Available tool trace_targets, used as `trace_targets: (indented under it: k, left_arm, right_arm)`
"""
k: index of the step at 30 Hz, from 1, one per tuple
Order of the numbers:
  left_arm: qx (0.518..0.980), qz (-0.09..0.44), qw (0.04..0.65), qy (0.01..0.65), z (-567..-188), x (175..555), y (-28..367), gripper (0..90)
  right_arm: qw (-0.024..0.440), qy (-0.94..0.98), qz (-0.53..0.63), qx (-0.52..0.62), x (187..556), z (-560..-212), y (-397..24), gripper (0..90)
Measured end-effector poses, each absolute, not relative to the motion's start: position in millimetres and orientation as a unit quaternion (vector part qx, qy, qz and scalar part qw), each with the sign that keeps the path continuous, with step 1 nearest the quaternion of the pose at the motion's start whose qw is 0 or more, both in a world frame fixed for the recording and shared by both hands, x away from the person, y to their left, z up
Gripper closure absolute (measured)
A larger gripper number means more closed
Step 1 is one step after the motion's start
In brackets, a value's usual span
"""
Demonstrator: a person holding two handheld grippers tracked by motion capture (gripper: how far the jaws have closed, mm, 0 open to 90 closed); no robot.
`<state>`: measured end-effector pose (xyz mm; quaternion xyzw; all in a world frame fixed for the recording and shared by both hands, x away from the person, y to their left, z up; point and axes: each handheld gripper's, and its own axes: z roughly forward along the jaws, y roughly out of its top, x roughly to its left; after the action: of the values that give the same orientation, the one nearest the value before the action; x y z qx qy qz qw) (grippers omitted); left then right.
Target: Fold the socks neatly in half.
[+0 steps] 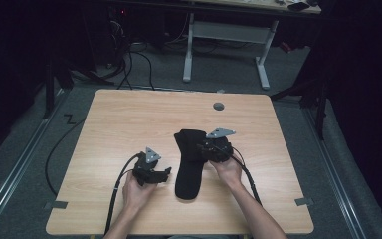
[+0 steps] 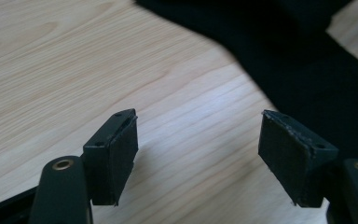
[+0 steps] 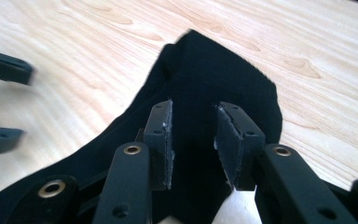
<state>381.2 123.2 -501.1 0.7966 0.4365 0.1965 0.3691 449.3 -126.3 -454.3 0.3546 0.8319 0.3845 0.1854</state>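
— Looking at the table (image 1: 129, 119), where do things stand with the black sock (image 1: 188, 164)?

— It lies flat near the middle, a little right of centre, running from far to near. The far part seems doubled over on itself, so I judge one fold is already in. I cannot tell from the high view how neat the edges are.

— And the right claw (image 3: 193, 140)?

— It sits over the sock's right edge, towards the far part. In the right gripper view its jaws stand partly apart with the dark cloth under and between them, but the pads do not press on it. So it has hold of nothing; to my eye this is a release, the cloth set down where it belongs.

— The left claw (image 2: 198, 154)?

— Wide open and empty. The left gripper view has bare wood between its pads, and the sock begins just beyond, to the upper right. From above, the left claw (image 1: 154, 172) is near the sock's left side, close to the near half but apart from it.

— So what remains?

— I would say the near half is the question. If a second fold is wanted, the toe end must be lifted and laid over the far part. If one fold is enough, only smoothing and withdrawing both claws is left.

— Anything else on the table?

— Only a small grey round cap (image 1: 219, 106) set in the top near the far edge, well away from the work.
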Motion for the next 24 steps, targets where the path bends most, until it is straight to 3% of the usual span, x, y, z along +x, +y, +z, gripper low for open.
trace_targets:
  k: [8,13,18,24]
  left_arm:
    - [0.804,0.194,0.365,0.427,-504.8,383.0,104.2,29.0]
    - [0.806,0.201,0.361,0.425,-507.3,383.9,98.6,29.3]
    - [0.804,0.203,0.365,0.423,-508.1,384.7,96.6,29.2]
    - [0.809,0.203,0.365,0.414,-508.1,383.6,92.8,29.2]
  right_arm:
    - [0.191,0.838,0.388,0.332,424.9,-460.8,-138.1,65.3]
    - [0.174,0.846,0.392,0.316,414.4,-474.3,-131.0,76.4]
    - [0.163,0.854,0.379,0.318,421.0,-482.9,-124.9,77.9]
    - [0.163,0.848,0.369,0.345,432.6,-495.3,-120.8,65.7]
